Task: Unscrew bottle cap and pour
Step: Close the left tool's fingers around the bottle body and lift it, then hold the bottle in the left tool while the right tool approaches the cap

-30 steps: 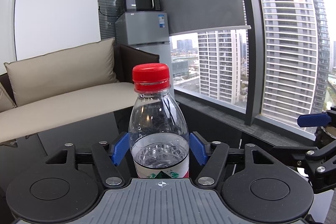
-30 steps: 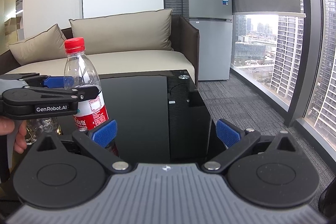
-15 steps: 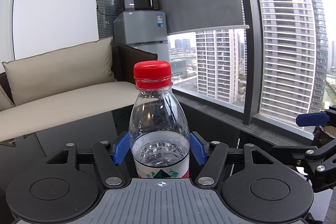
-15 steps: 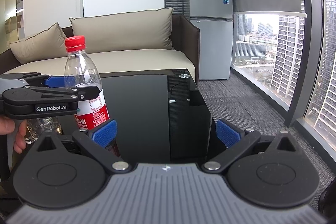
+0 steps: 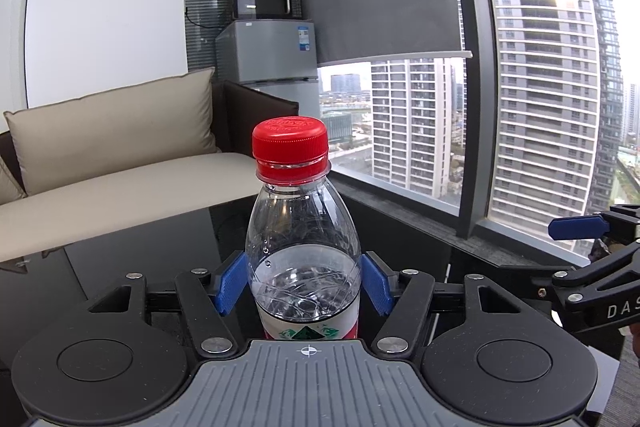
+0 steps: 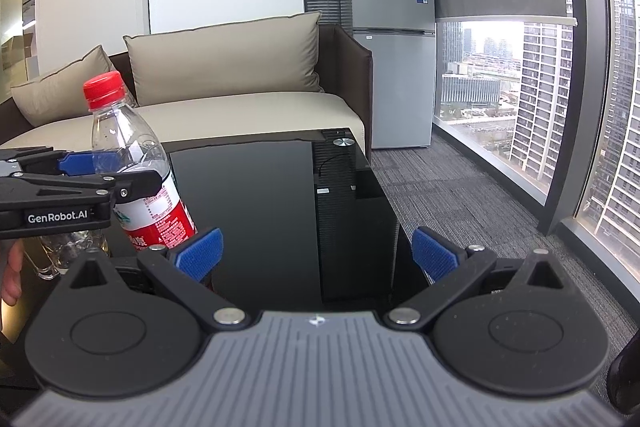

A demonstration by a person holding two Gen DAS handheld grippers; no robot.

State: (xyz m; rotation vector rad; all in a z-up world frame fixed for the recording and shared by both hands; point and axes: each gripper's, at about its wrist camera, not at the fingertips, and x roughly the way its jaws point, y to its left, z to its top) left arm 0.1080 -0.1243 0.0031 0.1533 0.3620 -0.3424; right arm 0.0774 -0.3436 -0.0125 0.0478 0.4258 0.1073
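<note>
Bottle base and glass mostly hidden

Bottle bottom hidden behind left gripper body; clear glass at table's left edge mostly covered; person's hand cut off.

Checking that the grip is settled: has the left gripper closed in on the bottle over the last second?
Yes. The left gripper closed inward; its fingers now press the bottle, which stayed put against the sofa.

Glossy black worktop carries my water bottle, a clear glass beside it, and a small silver disc at the far corner.
</note>
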